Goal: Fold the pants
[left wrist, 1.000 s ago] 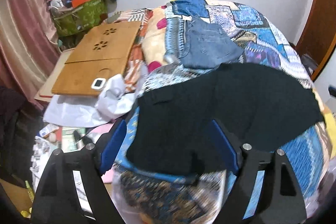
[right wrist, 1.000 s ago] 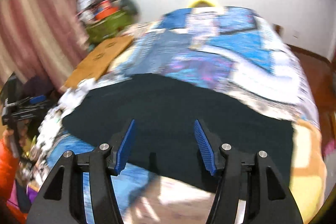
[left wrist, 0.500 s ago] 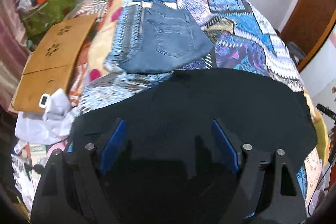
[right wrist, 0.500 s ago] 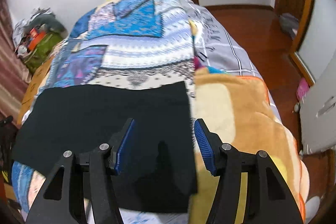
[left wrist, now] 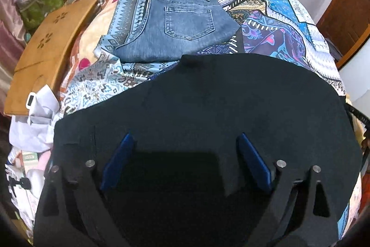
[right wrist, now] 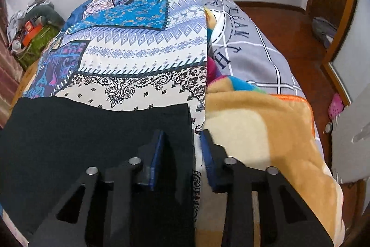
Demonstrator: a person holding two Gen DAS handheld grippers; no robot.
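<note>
Black pants (left wrist: 219, 96) lie spread flat across the near part of a patterned bedspread (left wrist: 266, 6). My left gripper (left wrist: 185, 159) is open, low over the pants near their left end. In the right wrist view the pants (right wrist: 81, 131) end at a straight right edge. My right gripper (right wrist: 181, 154) is partly closed, its jaws straddling that right edge, with a gap still between the pads. The left fingertip (right wrist: 157, 149) is over the black cloth, the right one over the bedspread (right wrist: 138, 50).
Folded blue jeans (left wrist: 182, 22) lie on the bed beyond the black pants. A wooden lap table (left wrist: 48, 45) and white cloth (left wrist: 39, 112) sit at the left. A tan blanket (right wrist: 266, 131) and grey sheet (right wrist: 249, 43) cover the bed's right side. Wooden floor lies beyond.
Both grippers have dropped closer to the pants. The right gripper's jaws have narrowed and shifted right onto the pants' right edge. The left gripper stays open.
</note>
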